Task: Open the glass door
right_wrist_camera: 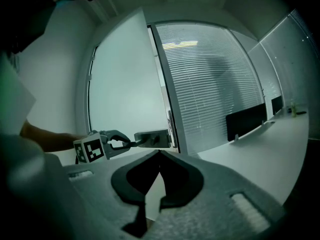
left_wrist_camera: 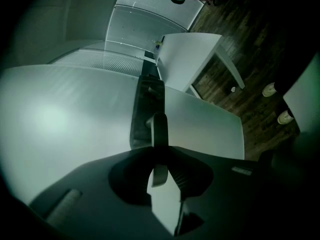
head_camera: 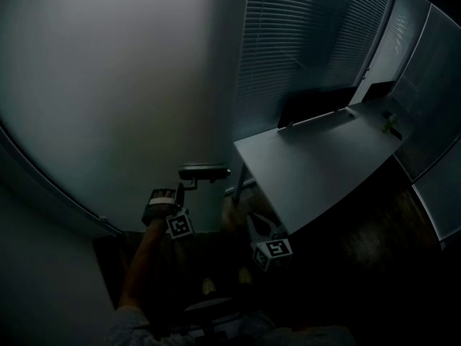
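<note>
**Item:** frosted glass door [head_camera: 108, 85], large pale panel, left of scene, w/ dark metal lever handle [left_wrist_camera: 160, 129] on a rectangular lock plate [right_wrist_camera: 152, 138] at its right edge. In the right gripper view the door edge stands a bit off the frame, so prob. slightly ajar; not certain.

**Tongs:**
- Left gripper [left_wrist_camera: 159, 151]: pinching the lever handle, which runs straight out between its jaws.
- Right gripper [right_wrist_camera: 159, 154]: jaws pressed together, nothing btwn them; held near, right of the handle, apart from door.

**Step (est.):** handle gripped, swing of door just starting or about to. Next move prob. needs handle kept pressed and the pull following the door's arc, w/ the body clear of its path. Right gripper could catch the door edge once there's a gap.

**Surroundings:**
- Slatted blinds [head_camera: 310, 42] behind glass, right of door.
- Plain grey desk [head_camera: 324, 157], right & far.
- Small object [head_camera: 392, 125] at desk's far end, too small to ID.
- Dark wood-plank floor [left_wrist_camera: 250, 44].

**Containers:** none seen.
</note>
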